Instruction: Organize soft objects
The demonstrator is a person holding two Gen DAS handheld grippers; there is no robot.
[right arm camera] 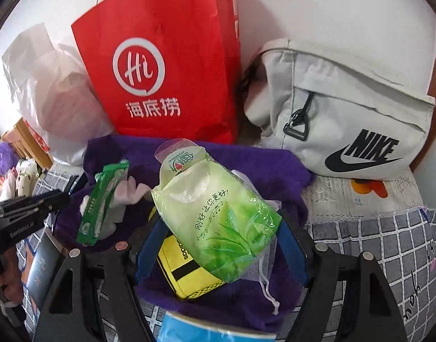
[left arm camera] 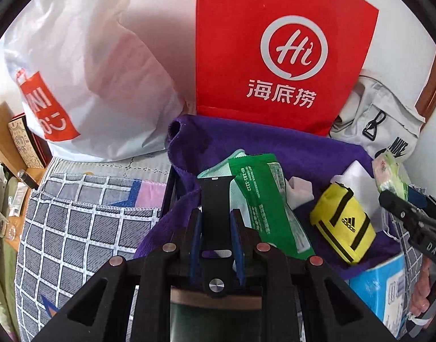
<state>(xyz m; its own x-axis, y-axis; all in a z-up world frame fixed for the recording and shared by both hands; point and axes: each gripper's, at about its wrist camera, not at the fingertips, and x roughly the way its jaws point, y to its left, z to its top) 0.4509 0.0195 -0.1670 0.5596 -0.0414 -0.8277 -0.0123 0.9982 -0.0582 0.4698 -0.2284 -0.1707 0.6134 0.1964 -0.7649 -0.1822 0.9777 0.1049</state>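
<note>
The left claw (left arm camera: 216,222) grips a flat black strap (left arm camera: 214,199); the right claw (right arm camera: 220,245), spread wide, clasps a pale green plastic packet (right arm camera: 218,213) above a purple towel (right arm camera: 246,159).

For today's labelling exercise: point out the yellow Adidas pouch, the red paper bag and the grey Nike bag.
yellow Adidas pouch (left arm camera: 343,223), left wrist view, on its logo face.
red paper bag (right arm camera: 161,65), right wrist view, on its printed front.
grey Nike bag (right arm camera: 346,114), right wrist view, on its front pocket.
</note>
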